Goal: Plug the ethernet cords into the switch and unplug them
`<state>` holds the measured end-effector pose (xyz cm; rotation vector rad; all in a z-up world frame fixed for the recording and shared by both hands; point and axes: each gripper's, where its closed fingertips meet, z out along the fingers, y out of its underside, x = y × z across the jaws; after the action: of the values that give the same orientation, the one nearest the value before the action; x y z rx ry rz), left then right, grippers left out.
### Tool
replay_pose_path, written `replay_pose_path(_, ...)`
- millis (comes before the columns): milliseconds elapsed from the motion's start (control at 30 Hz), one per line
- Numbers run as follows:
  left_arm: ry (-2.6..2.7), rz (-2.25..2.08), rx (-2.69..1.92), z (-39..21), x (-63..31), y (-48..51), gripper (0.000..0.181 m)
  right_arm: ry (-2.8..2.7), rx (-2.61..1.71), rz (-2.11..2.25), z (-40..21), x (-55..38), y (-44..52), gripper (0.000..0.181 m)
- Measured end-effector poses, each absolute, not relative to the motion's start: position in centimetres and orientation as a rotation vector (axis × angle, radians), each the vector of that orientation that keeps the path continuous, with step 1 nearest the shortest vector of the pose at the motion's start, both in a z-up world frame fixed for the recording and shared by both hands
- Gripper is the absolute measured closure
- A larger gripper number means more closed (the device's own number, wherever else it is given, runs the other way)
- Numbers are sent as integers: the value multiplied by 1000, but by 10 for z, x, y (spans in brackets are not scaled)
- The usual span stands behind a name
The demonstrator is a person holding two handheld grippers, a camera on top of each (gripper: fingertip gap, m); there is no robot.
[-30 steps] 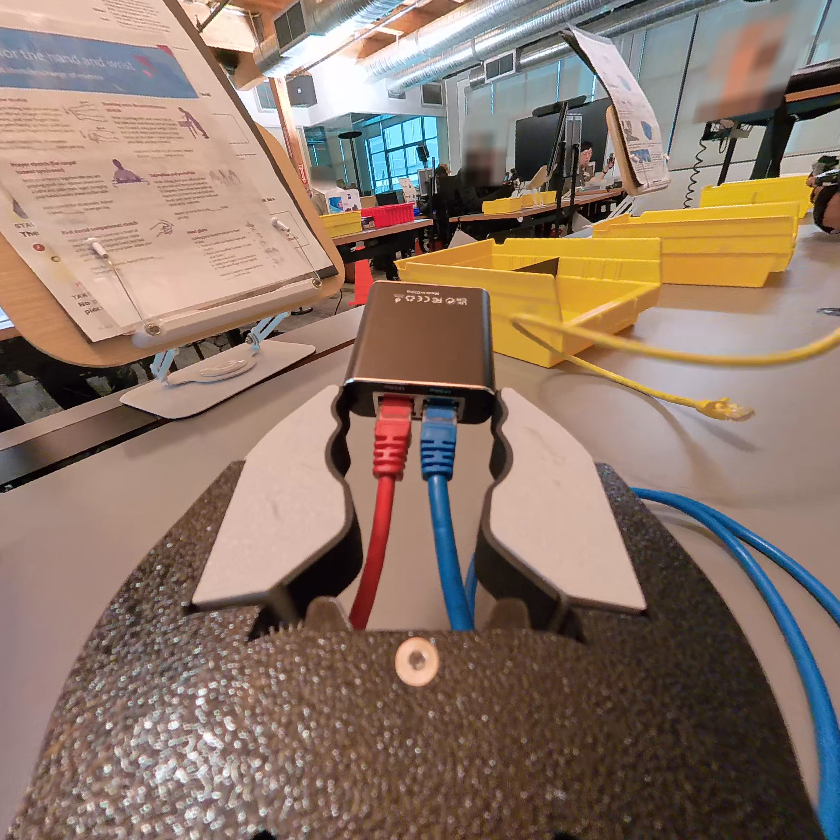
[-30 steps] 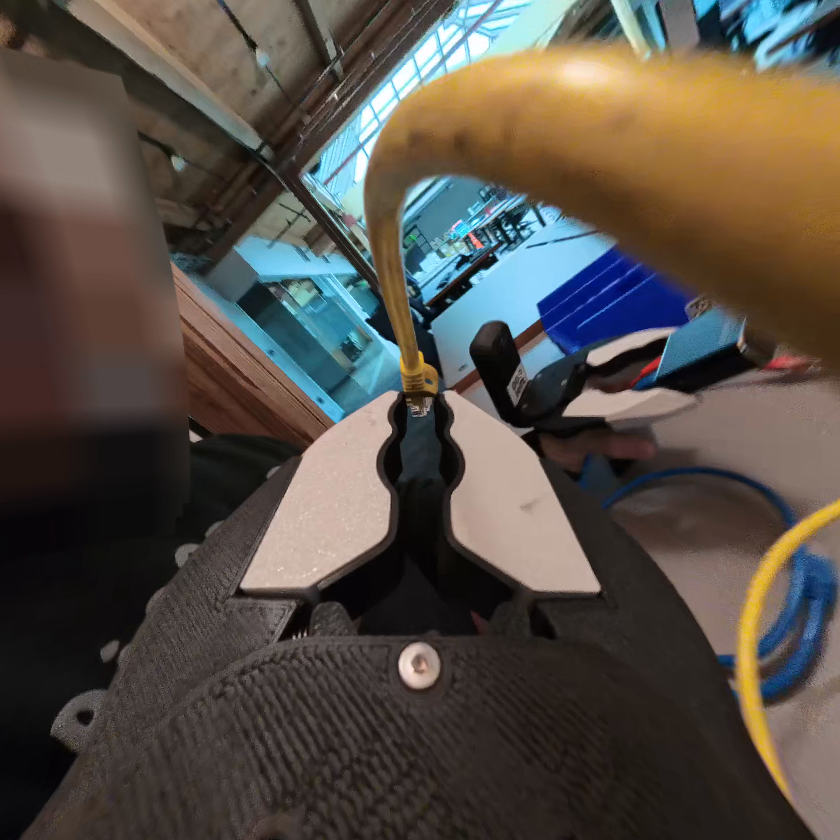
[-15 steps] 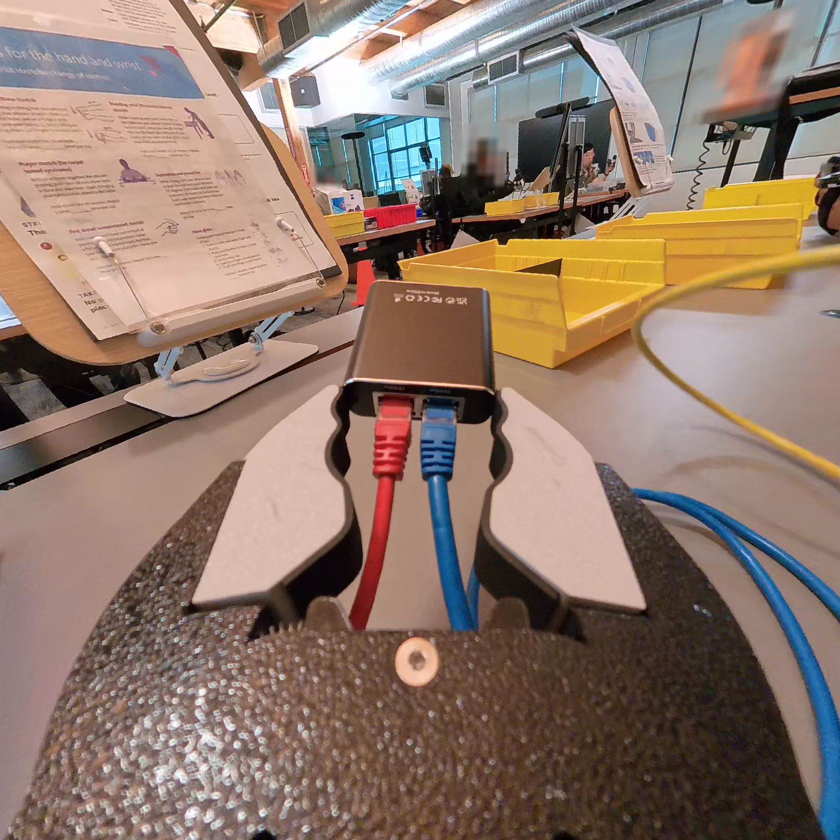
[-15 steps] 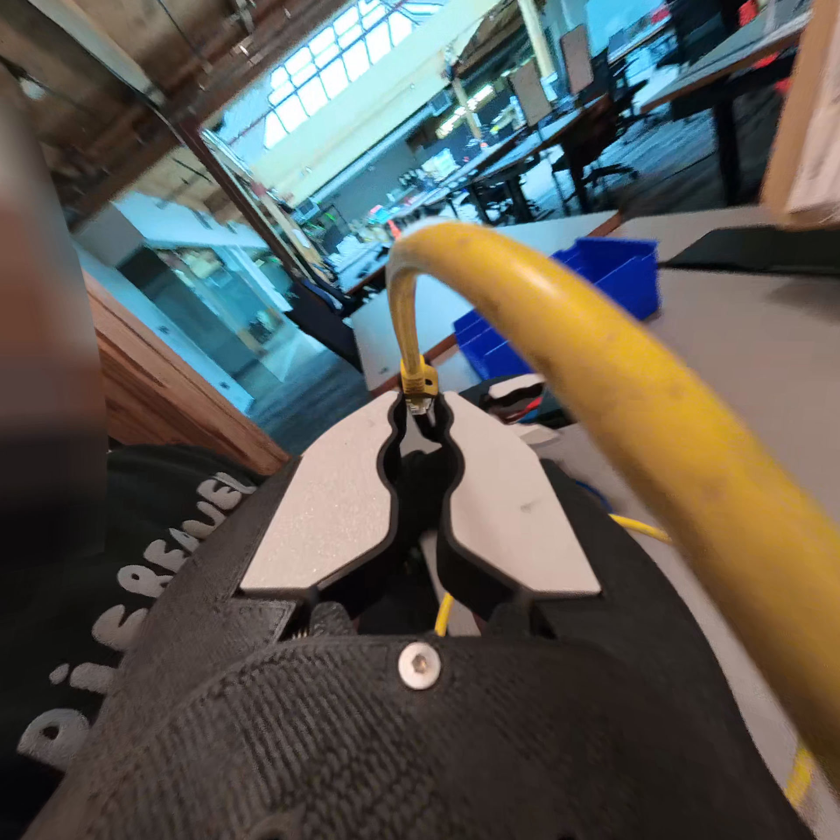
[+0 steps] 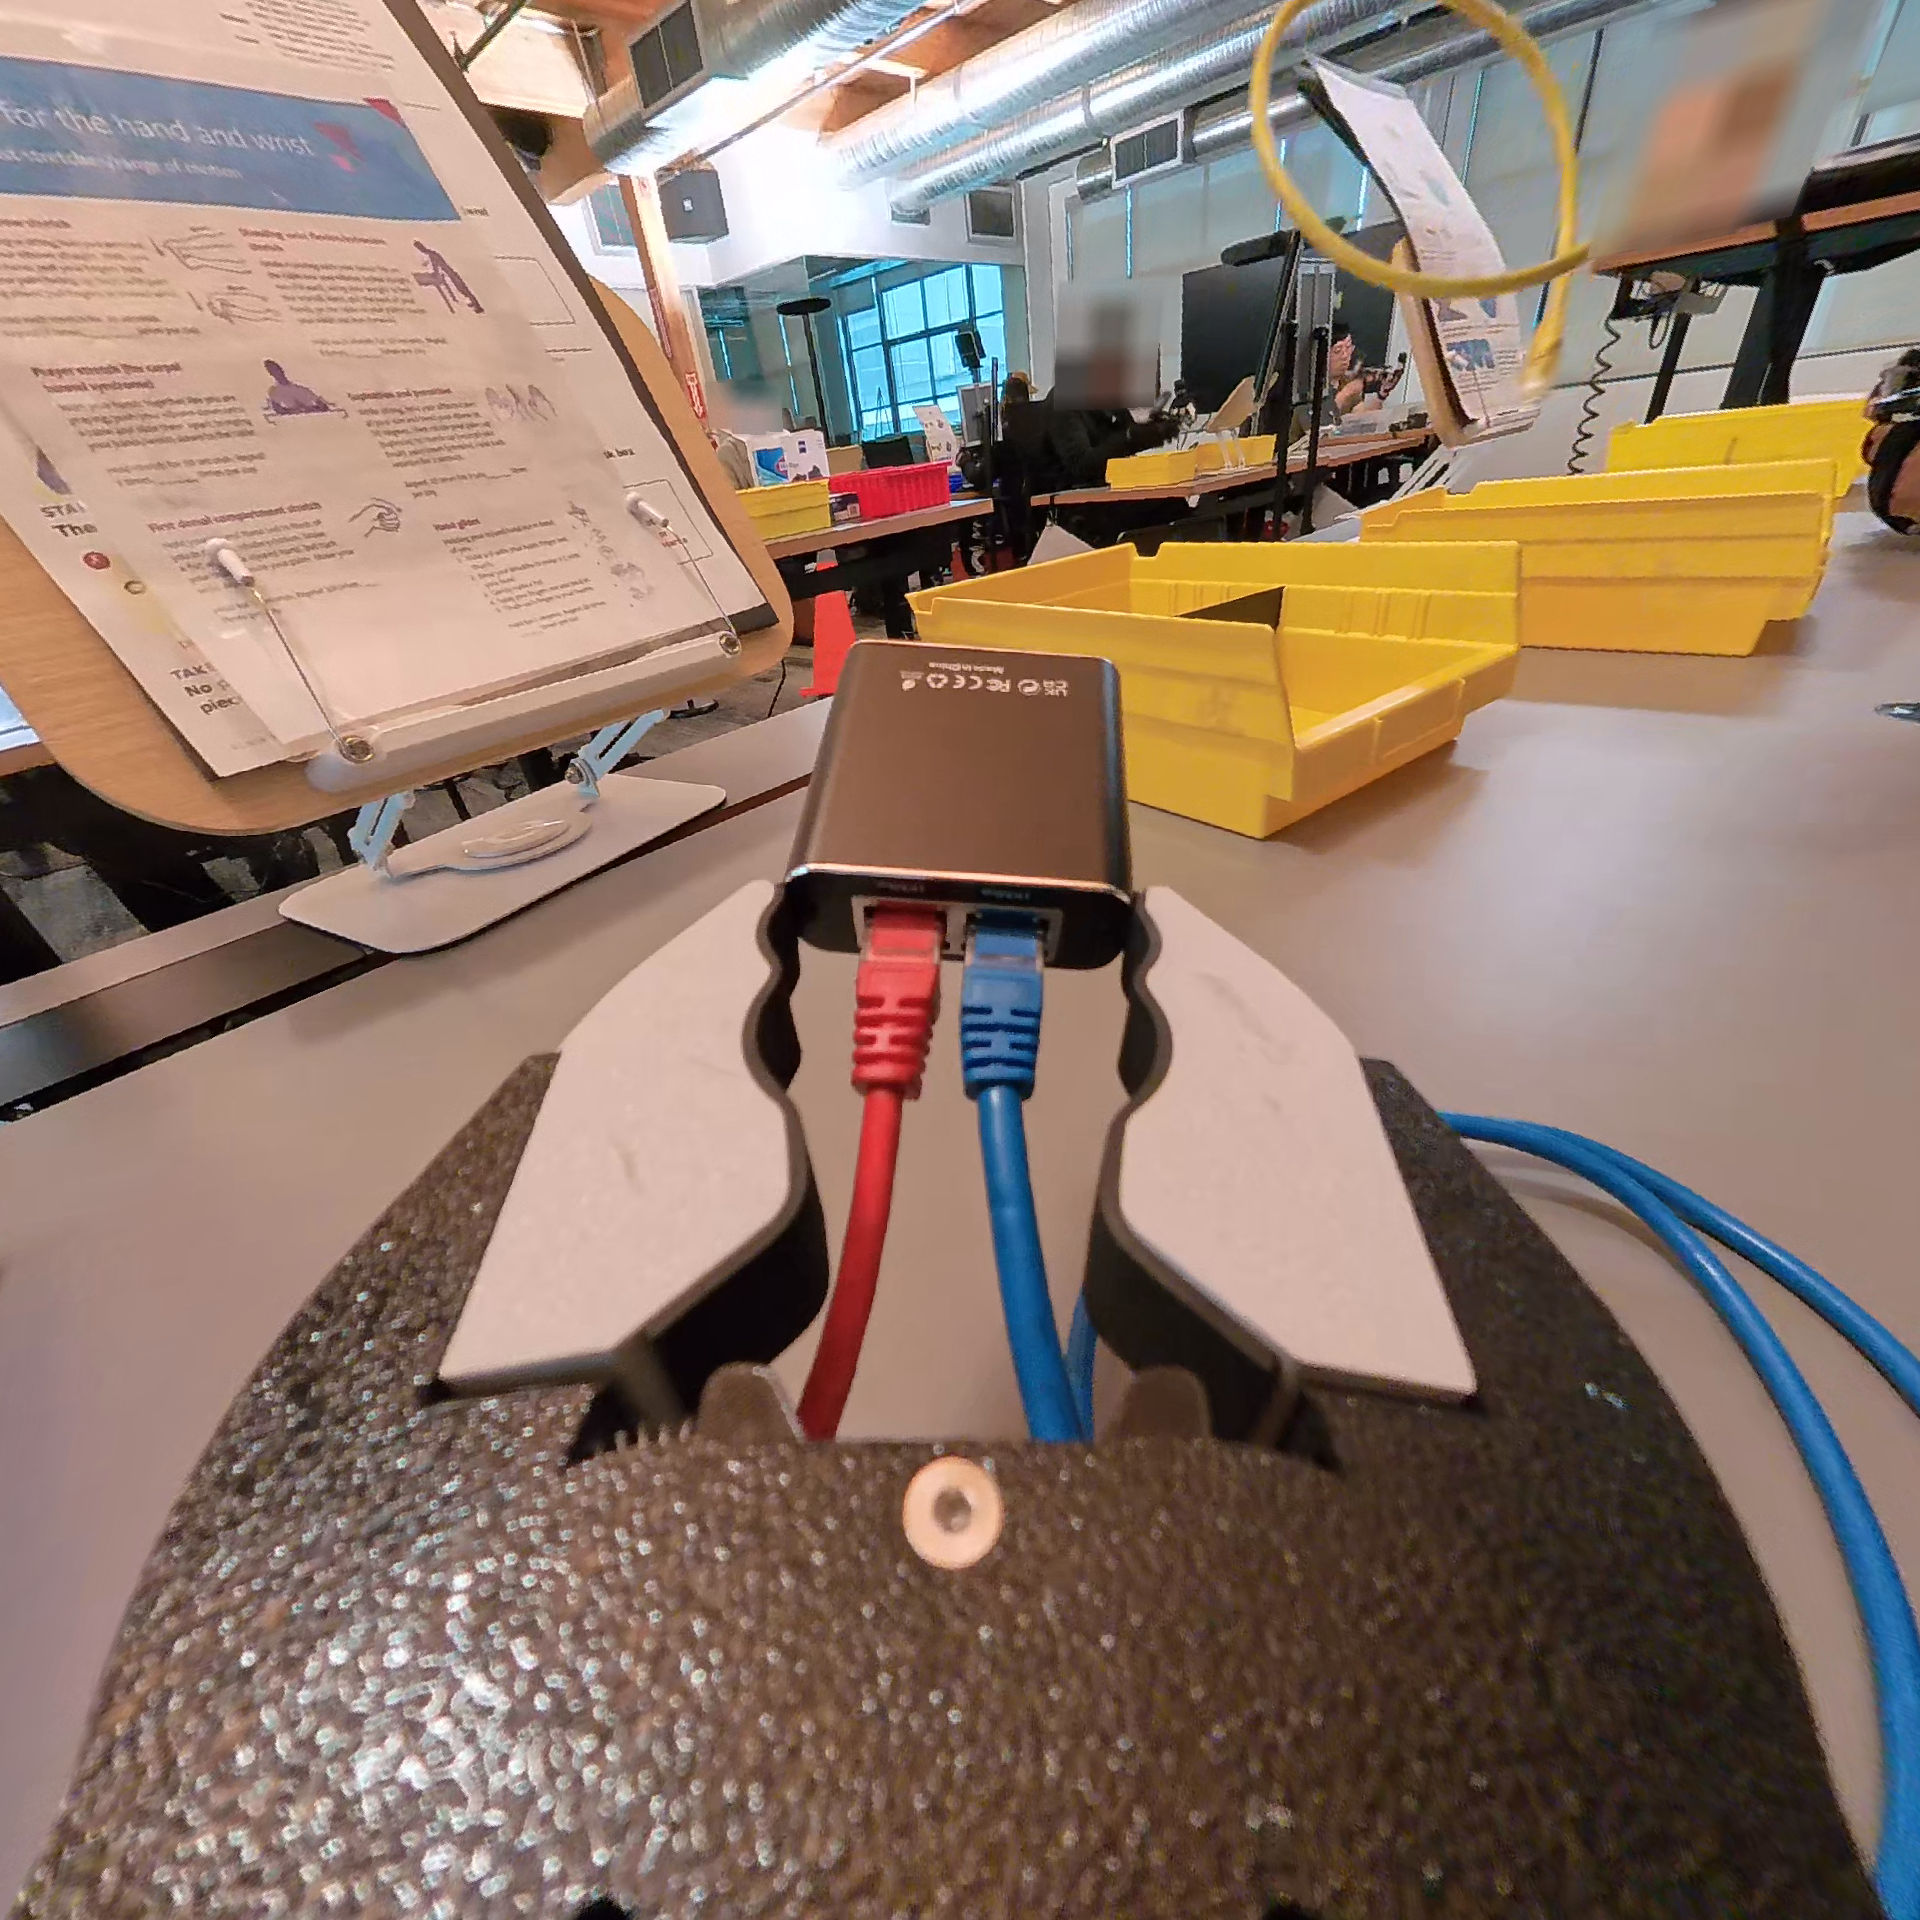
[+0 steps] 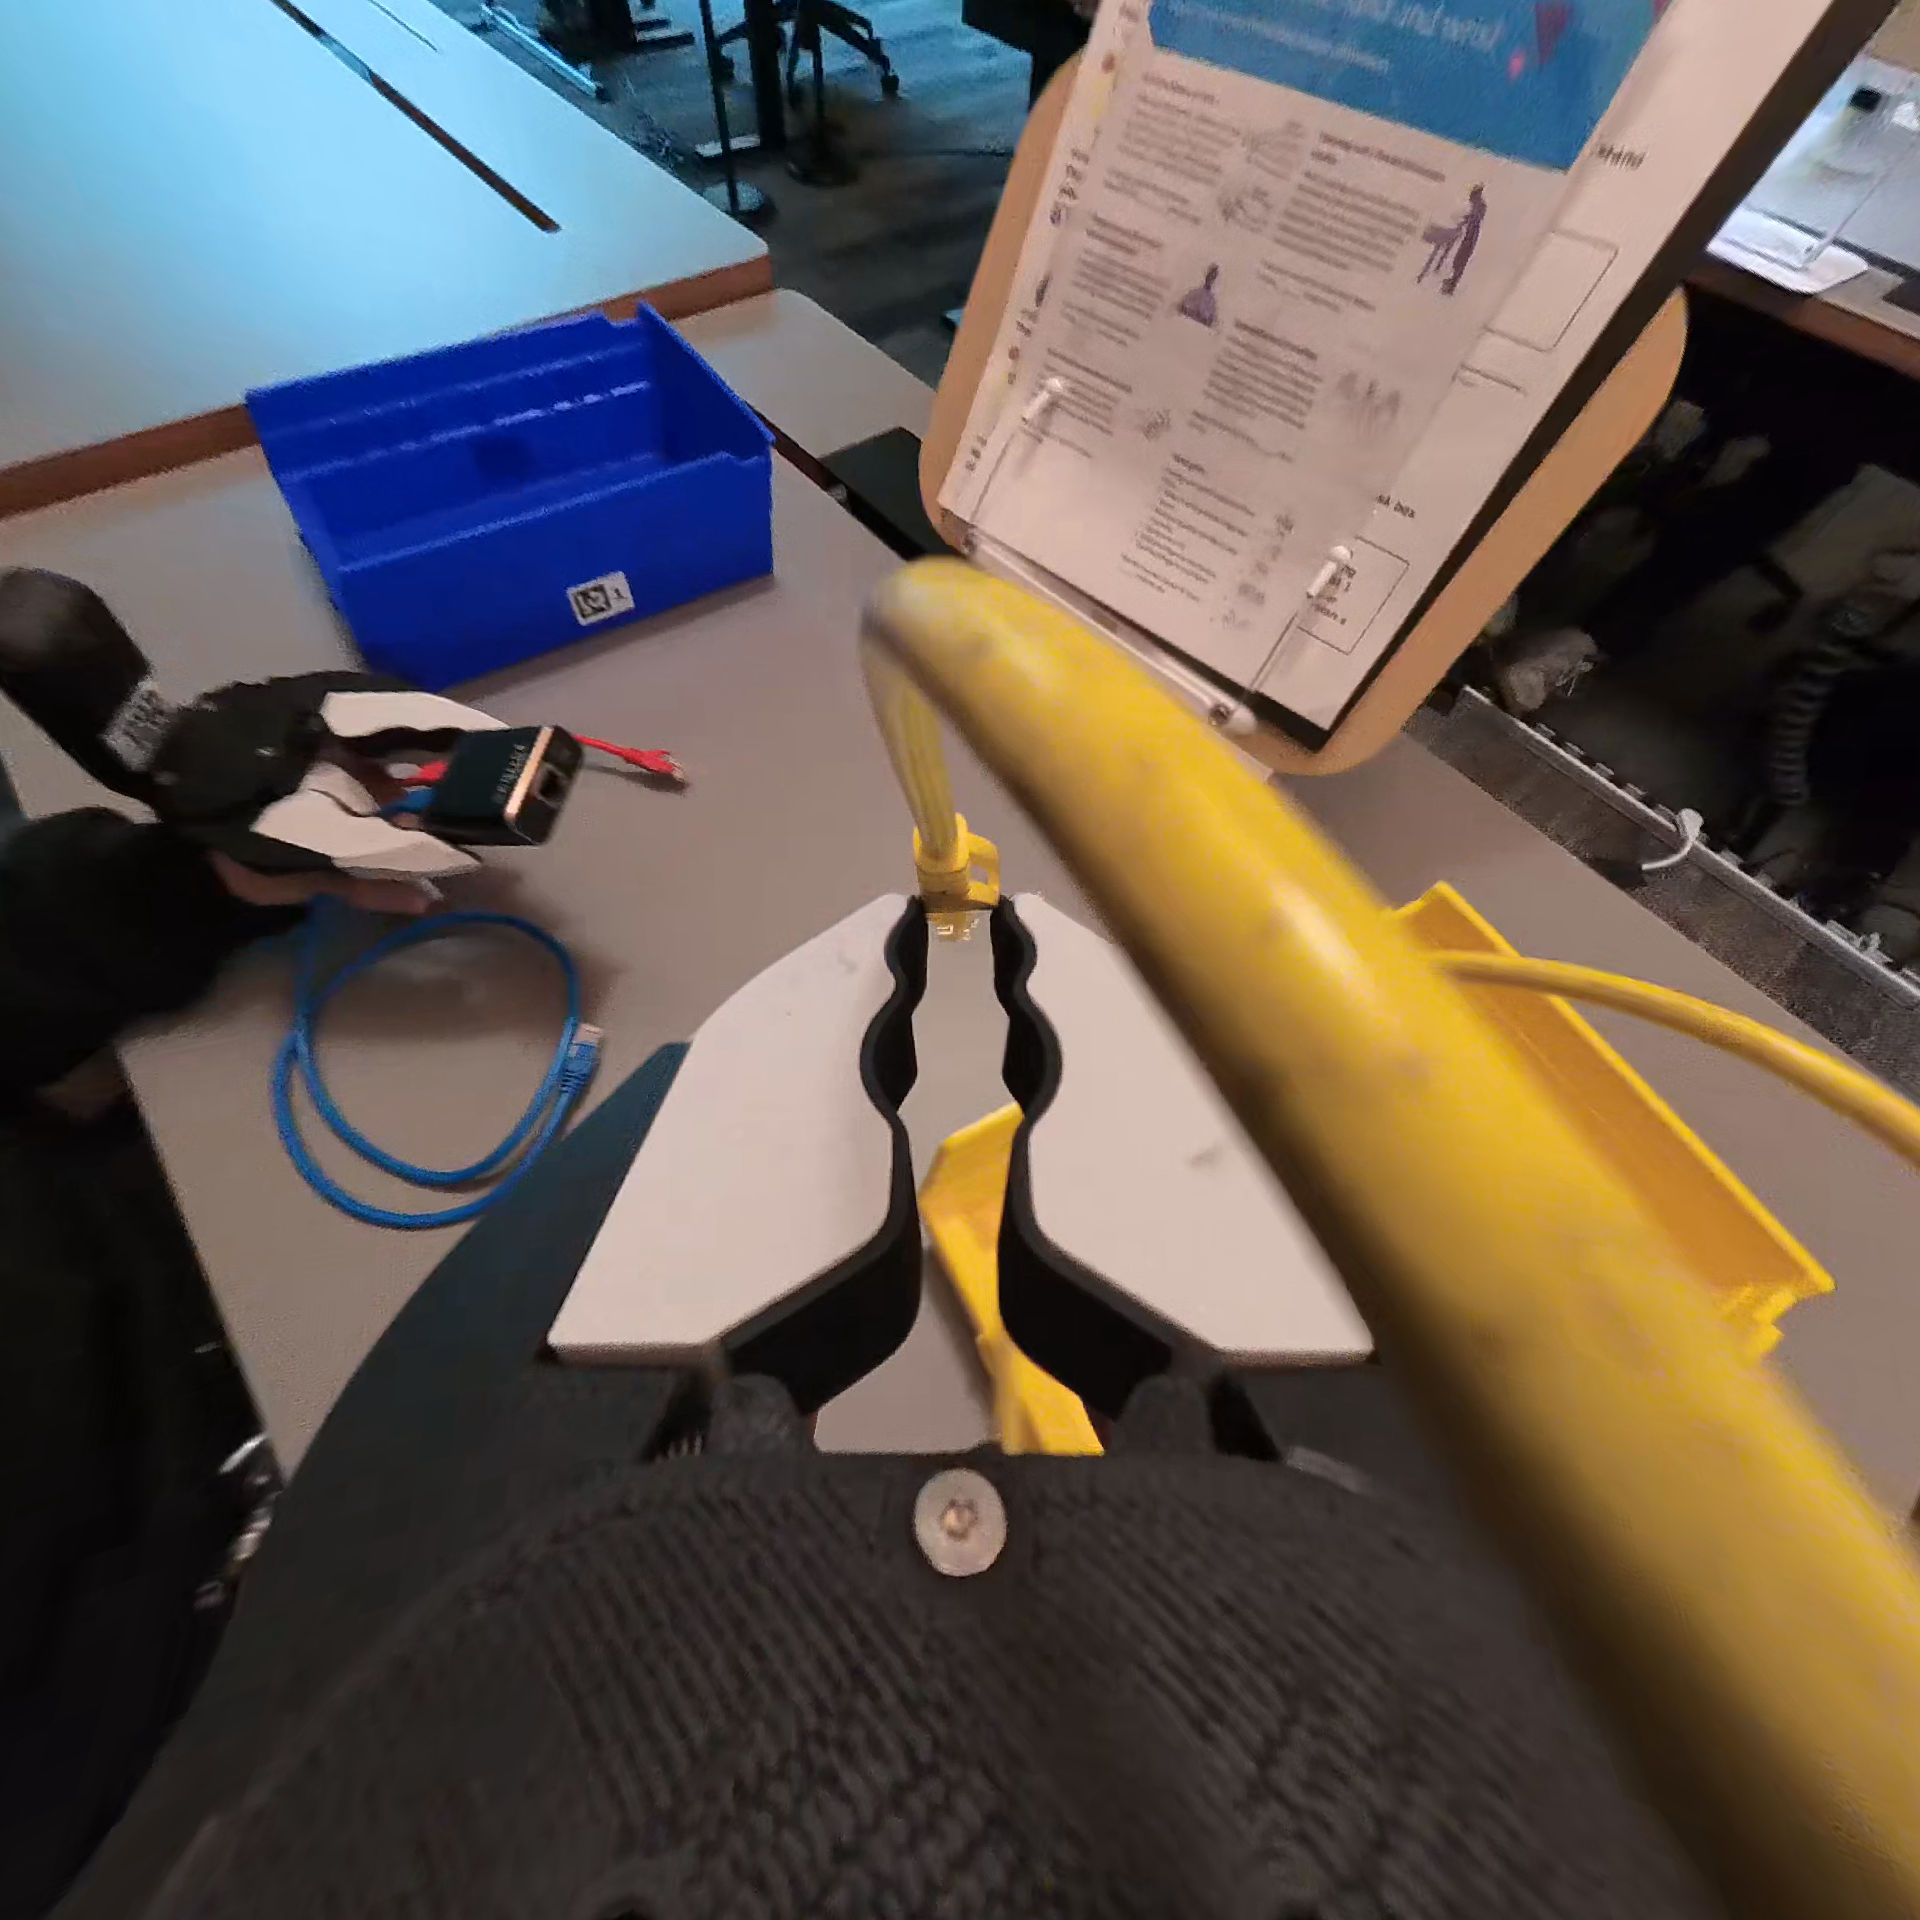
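Switch [image 5: 961, 790] between my left jaws on the table [image 5: 1558, 987], two cords plugged into its near face, document stand [image 5: 312, 436] behind-left, bins [image 5: 1299, 665] behind-right, coiled cord [image 6: 416, 1081] beside my left hand [image 6: 312, 883]

tool [image 5: 954, 940]: grey finger plates | black wavy pads | pebbled black body | silver screw

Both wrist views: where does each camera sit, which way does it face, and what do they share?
Left wrist view: on the left claw, low over the table, facing the switch it grips, the red cord and blue cord plugged in.
Right wrist view: on the right claw, raised, looking down past the yellow cord's plug it pinches; a gloved hand shows.
Shared: switch, left claw, document stand.
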<state>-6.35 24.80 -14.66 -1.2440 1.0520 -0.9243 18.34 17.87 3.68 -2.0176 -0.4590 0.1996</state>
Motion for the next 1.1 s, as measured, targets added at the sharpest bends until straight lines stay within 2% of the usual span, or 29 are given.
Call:
replay_pose_path(200, 1057, -938, -1236, -146, -62, 246, 122, -297, -2091, -55, -47, 248, 216, 170)
replay_pose_path(333, 1067, -946, -1224, -145, -62, 243, 122, -95, -2090, -21, -94, 269, 228, 170)
replay_pose_path(567, 1071, -953, -1224, -145, -61, 242, 122, -92, -1986, -216, -61, 295, 236, 170)
replay_pose_path(667, 1085, -950, -1221, -147, -59, 241, 122, -119, -2072, -82, -85, 284, 239, 170)
replay_pose_path(900, 1079, -960, -1222, -146, -60, 241, 122, -81, -2570, 276, -201, 253, 207, 169)
replay_pose_path(933, 1079, -958, -1223, -146, -60, 241, 122, -75, -2630, 348, -210, 246, 201, 164)
replay_pose_path(1067, 1079, -959, -1225, -146, -60, 241, 122, -43, -2694, 502, -210, 225, 197, 124)
replay_pose_path(1100, 1080, -959, -1225, -146, -60, 241, 122, -32, -2699, 514, -207, 222, 197, 129)
